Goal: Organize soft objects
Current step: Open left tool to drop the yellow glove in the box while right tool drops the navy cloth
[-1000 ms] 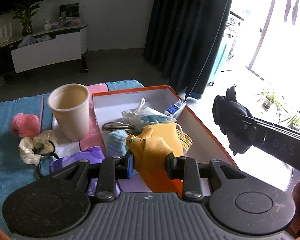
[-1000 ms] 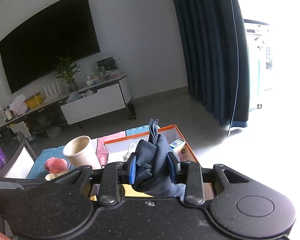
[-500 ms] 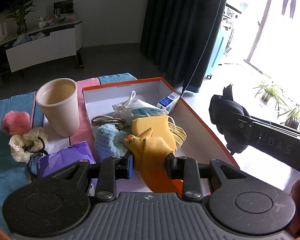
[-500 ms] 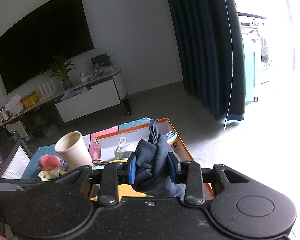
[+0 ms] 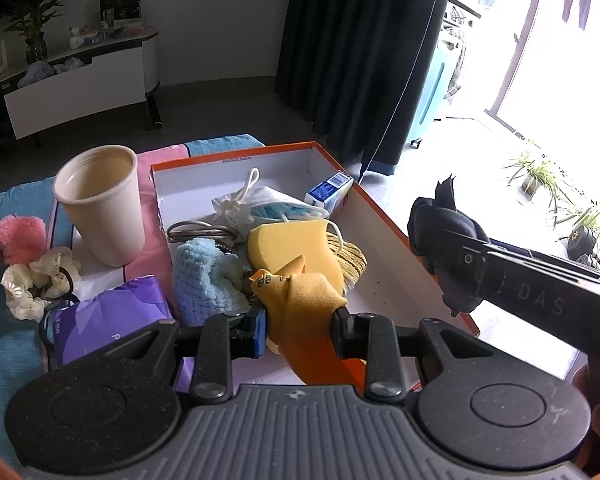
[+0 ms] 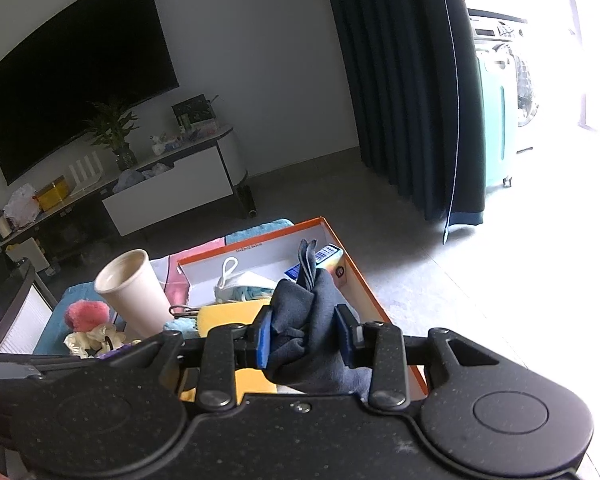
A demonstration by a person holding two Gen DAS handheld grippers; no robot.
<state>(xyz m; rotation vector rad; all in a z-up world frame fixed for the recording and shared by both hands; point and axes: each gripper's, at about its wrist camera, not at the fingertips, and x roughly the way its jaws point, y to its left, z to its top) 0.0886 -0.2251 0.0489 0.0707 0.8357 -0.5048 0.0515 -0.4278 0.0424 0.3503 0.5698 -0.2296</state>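
Here, two soft items are being carried at once above an orange-rimmed box (image 5: 384,216) standing on a striped mat (image 5: 4,344). A yellow cloth (image 5: 300,300) is being pinched by the left gripper (image 5: 300,330), its jaws closed on a bunched fold, while a dark cloth (image 6: 312,320) is being clamped by the right gripper (image 6: 305,334) in the same way; in the left view this cloth (image 5: 440,228) is being held over the box's right rim.

Inside the box a sponge (image 5: 288,244), a blue knit (image 5: 204,276), a mask bundle (image 5: 268,206) and a small carton (image 5: 328,194) are already lying, so the middle is being crowded. A cup (image 5: 100,204), a pink puff (image 5: 18,238), a scrunchie (image 5: 40,280) and a purple pack (image 5: 108,328) are being left outside on the mat.

The step is probably being done best if each cloth is lowered into the bare floor near the right wall before the jaws are parted, one gripper at a time. A trailing corner is likely being risked over the rim otherwise, and the cup is best being kept well apart from the left gripper's path.
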